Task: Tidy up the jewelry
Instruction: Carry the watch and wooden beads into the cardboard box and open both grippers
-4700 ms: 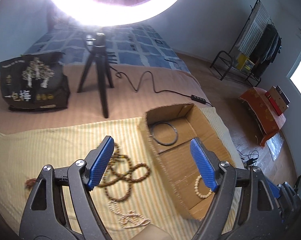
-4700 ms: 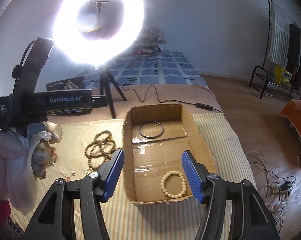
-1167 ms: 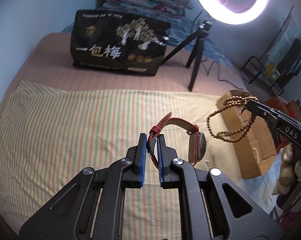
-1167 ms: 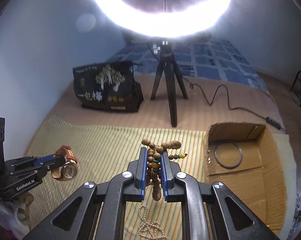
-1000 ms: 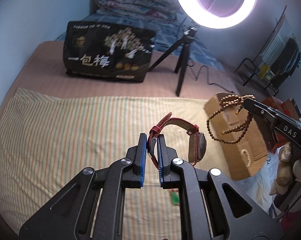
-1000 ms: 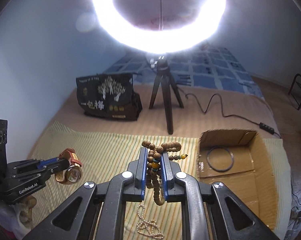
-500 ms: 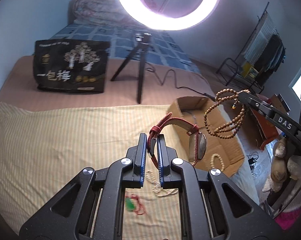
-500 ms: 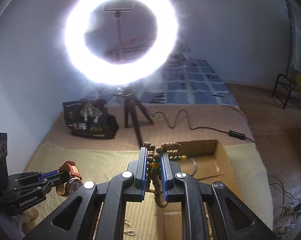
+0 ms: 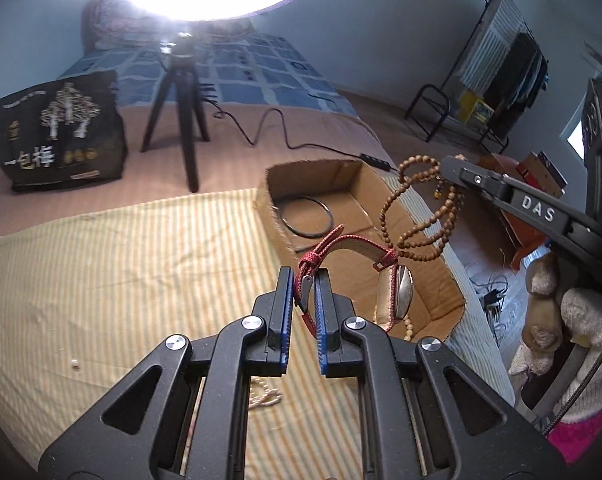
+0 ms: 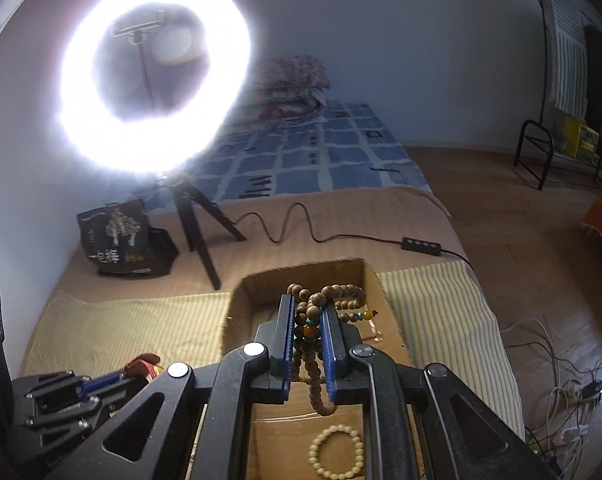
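Carrying two pieces to the cardboard box [image 9: 453, 304]: my left gripper [image 9: 301, 300] pinches the red strap of the watch [image 9: 399, 296], my right gripper [image 10: 307, 332] is clamped on the wooden bead strand [image 10: 315, 376], both above the box's open top. Next, judged: lower each past the rim, then release. Floor is open between black ring [image 9: 305, 218] and cream bracelet [image 10: 335, 452]; walls are low.

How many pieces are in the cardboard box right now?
2 lying inside: a black ring at the far end, a cream bead bracelet at the near end. The claws may hide more.
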Motion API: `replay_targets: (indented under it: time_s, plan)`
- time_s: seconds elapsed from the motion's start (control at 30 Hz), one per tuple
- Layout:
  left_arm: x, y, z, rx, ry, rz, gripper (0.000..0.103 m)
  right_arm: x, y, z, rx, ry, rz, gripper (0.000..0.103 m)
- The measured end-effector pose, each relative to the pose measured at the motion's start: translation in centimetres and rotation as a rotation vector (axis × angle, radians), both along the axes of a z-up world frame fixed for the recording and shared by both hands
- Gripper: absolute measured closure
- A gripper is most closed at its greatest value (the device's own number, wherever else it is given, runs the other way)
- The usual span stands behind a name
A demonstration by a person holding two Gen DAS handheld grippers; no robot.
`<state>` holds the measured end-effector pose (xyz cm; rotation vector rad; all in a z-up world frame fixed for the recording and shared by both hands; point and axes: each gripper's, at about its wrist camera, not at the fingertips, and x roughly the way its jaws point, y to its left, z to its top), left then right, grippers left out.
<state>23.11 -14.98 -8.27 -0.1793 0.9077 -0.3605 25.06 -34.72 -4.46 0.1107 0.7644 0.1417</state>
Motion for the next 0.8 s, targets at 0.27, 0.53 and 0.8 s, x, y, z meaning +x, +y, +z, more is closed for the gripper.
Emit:
replay_targets:
  time_s: [0.27, 0.53, 0.8]
  plan:
    - [0.9, -3.3, -1.7, 0.010, 0.028, -0.033, 0.095, 1.2, -2.0, -2.3, 0.014, 0.048, -0.031, 0.093]
    - [1.1, -4.9, -2.3, 0.030, 0.022, -0.051, 0.095, 1.6, -2.7, -3.6, 0.013, 0.075, -0.049, 0.093]
    - [1.2, -5.5, -2.3, 0.015, 0.022, -0.074, 0.077, 2.0, -2.5, -4.1, 0.004, 0.094, -0.045, 0.073]
